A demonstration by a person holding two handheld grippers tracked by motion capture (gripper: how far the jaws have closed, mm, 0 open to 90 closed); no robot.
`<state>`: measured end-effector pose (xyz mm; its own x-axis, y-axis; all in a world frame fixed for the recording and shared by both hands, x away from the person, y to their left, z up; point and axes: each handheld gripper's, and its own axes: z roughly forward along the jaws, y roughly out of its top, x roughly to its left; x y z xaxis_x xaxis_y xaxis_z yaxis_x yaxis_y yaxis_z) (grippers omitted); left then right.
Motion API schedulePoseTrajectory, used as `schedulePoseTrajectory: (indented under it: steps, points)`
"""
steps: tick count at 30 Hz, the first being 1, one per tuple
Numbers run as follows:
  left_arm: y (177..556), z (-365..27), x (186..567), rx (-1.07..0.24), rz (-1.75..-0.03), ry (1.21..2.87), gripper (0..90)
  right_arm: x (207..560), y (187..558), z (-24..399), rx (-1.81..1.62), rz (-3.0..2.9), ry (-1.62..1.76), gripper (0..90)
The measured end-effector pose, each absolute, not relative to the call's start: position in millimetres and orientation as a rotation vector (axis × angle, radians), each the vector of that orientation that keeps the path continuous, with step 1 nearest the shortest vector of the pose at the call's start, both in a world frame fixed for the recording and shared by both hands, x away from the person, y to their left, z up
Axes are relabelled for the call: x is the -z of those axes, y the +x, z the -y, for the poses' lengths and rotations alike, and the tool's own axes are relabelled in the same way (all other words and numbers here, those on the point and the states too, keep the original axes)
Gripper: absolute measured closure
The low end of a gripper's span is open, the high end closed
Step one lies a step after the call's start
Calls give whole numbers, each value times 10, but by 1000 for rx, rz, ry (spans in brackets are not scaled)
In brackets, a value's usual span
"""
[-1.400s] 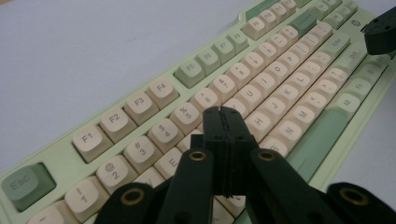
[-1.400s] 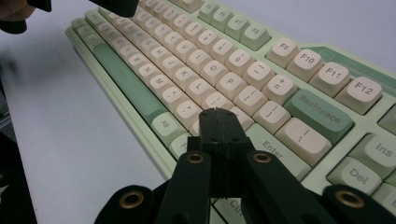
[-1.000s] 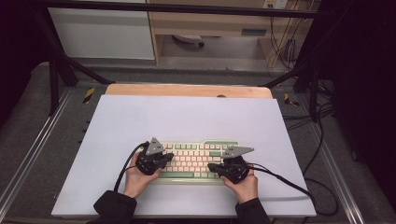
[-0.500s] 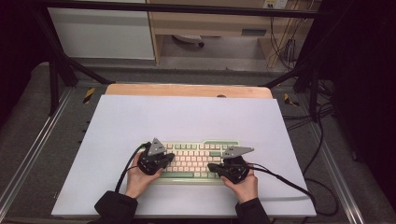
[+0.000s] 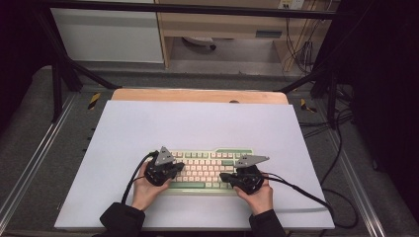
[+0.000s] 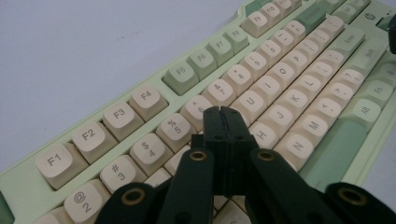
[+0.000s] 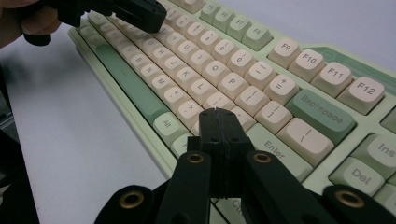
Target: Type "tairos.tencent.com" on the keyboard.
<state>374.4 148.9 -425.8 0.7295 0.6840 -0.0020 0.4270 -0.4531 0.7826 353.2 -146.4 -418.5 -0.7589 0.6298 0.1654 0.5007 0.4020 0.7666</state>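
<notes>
Keyboard (image 5: 207, 170): lying on the white table (image 5: 197, 123), near its front edge.
Left gripper (image 6: 221, 112): jaws pressing together, hovering over the middle letter keys.
Right gripper (image 7: 218, 114): jaws pressing together, hovering near Enter.

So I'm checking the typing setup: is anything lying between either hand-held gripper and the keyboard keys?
Nothing visible is. The left hand-held gripper, jaws shut, sits directly over the cream keys of the green keyboard near its middle rows. The right hand-held gripper, also shut, sits over the keys beside Enter. No object lies between.
</notes>
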Motion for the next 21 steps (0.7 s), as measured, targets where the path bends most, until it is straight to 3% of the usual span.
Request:
schedulePoseTrajectory:
  steps: [21]
  points:
    - [3638,-1730,4166,-409,-844,2090,896,4198,3529,1461,-1282,-2506,1016,900]
